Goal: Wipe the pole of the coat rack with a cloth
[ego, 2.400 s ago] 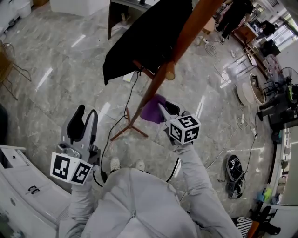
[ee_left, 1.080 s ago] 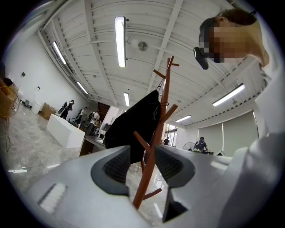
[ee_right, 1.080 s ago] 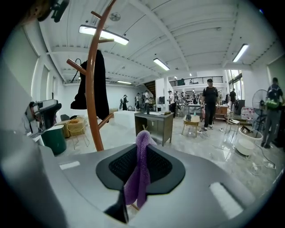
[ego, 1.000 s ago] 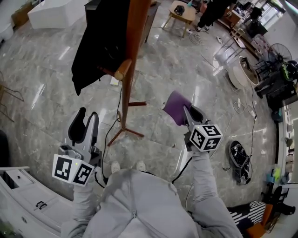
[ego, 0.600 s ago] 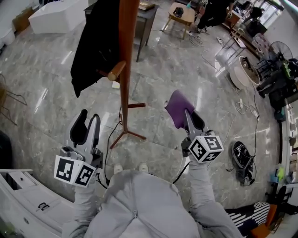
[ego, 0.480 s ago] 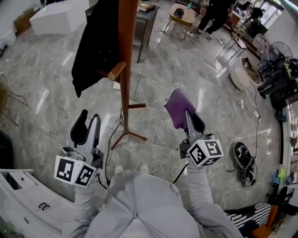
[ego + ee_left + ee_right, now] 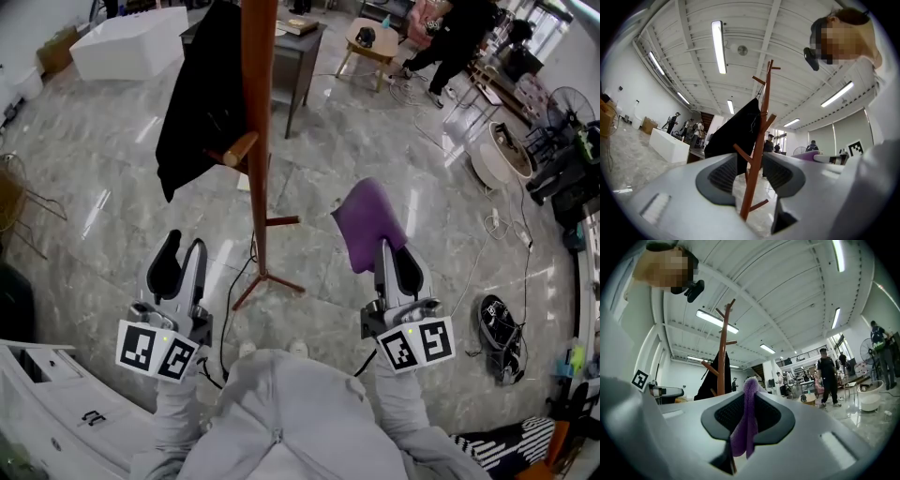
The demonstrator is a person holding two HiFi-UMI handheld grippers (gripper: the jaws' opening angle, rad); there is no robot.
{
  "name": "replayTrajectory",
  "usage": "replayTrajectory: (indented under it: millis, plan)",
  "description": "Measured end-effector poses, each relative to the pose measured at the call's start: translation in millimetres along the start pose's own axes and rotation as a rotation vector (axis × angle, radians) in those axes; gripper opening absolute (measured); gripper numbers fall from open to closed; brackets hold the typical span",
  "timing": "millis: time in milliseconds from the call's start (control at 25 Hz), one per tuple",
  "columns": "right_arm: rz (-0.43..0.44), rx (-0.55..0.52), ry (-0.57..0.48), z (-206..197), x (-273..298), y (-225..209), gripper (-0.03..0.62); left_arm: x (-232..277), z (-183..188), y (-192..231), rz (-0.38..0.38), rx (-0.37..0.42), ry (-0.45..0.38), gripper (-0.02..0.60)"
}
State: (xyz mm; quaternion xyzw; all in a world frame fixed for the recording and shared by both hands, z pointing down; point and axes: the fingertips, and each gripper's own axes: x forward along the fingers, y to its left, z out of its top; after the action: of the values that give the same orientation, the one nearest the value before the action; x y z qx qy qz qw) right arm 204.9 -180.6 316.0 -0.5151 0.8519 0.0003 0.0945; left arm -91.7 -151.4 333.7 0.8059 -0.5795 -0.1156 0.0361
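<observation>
Two grippers are pointing forward, side by side. The left gripper is holding nothing, its jaws standing apart. The right gripper is clamping one purple cloth, which is sticking up past the jaw tips. Beyond and between the two, one brown pole is standing, touching neither gripper and well apart from the cloth. One black coat is hanging at the pole's left.

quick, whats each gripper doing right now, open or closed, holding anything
left gripper: open, holding nothing.
right gripper: closed on the purple cloth.
</observation>
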Motion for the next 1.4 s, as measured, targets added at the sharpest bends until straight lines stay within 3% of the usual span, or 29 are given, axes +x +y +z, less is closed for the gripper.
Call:
replayTrajectory:
  millis: [560,1400]
  plan:
    - [0.006,-0.056,-0.053,15.8,-13.3,17.3,0.055,7.5,-2.6,-2.2,-0.023,0.023,0.003,0.178]
    - [-0.045,-0.084,-0.02,4.7,-8.8,10.3,0.055,19.2,0.2,2.1,-0.049,0.03,0.007,0.178]
